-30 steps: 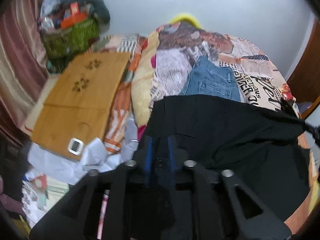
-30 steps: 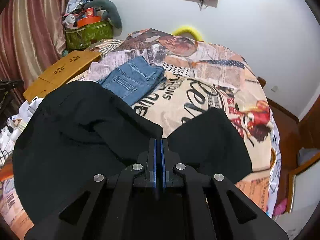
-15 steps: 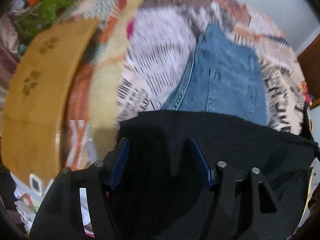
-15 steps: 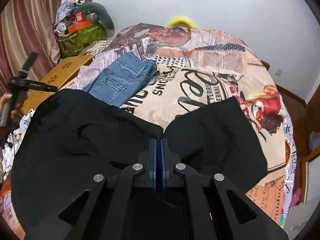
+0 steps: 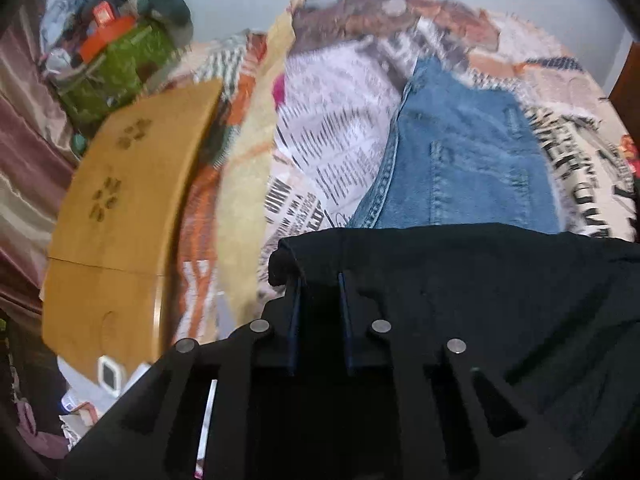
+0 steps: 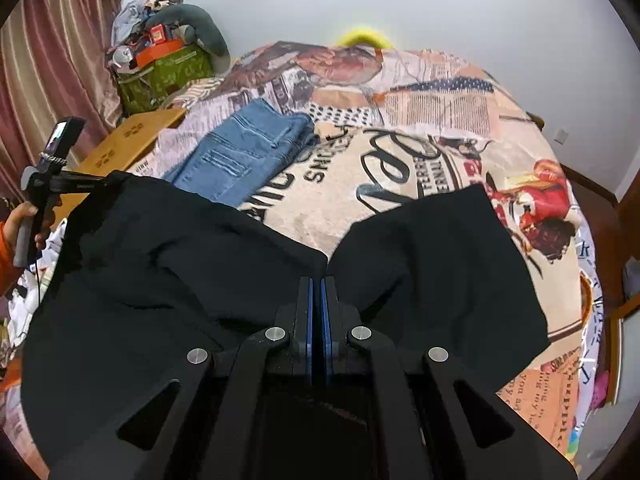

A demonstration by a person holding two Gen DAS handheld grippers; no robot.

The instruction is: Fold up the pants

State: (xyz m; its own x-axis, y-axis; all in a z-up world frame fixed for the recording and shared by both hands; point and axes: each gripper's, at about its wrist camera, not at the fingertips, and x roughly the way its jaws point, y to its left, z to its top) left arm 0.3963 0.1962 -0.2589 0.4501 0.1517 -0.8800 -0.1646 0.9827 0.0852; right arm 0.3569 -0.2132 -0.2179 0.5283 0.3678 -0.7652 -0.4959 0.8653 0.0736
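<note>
Left wrist view: left gripper (image 5: pixel 319 280) is closing on the black pants (image 5: pixel 500 292) corner; right gripper (image 6: pixel 318 284) is pinching them; both should be pulling evenly.

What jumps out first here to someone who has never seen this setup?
Black pants sprawl across the near side of a bed covered in loud newspaper-print fabric. Folded blue jeans lie just beyond them. The right tool pinches the black cloth at the front.

Black pants (image 6: pixel 168 280) cut off below; blurred bedspread (image 5: pixel 328 136).
</note>
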